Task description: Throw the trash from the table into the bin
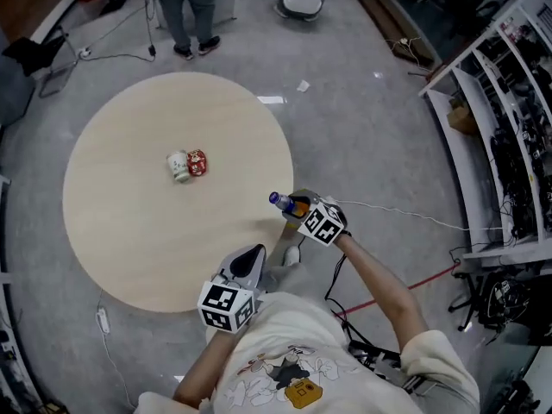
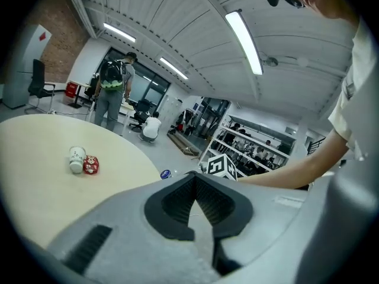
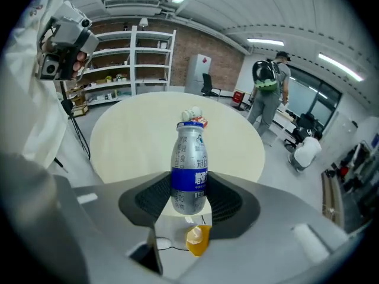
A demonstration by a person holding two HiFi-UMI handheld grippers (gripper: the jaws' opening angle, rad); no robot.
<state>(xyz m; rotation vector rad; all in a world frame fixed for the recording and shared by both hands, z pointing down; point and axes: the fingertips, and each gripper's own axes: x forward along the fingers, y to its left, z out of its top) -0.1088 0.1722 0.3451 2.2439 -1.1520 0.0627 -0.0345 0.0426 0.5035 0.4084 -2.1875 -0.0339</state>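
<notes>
The bottle (image 3: pixel 189 152) is gripped around its lower body by the fingers of the right gripper (image 3: pixel 189 188) and held in the air at the edge of the counter (image 1: pixel 129 231). It is judged light, stiff and smooth, so a mid-body hold suits it. The left gripper (image 2: pixel 195 185) fingers are closed on nothing. 2 items, a cup (image 1: pixel 178 166) and a red packet (image 1: pixel 197 162), lie mid-counter. No bin is seen.

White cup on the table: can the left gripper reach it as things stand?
Probably yes: the left gripper, empty with jaws together, is at the near edge of the table; only bare top lies between it and the white cup.
</notes>
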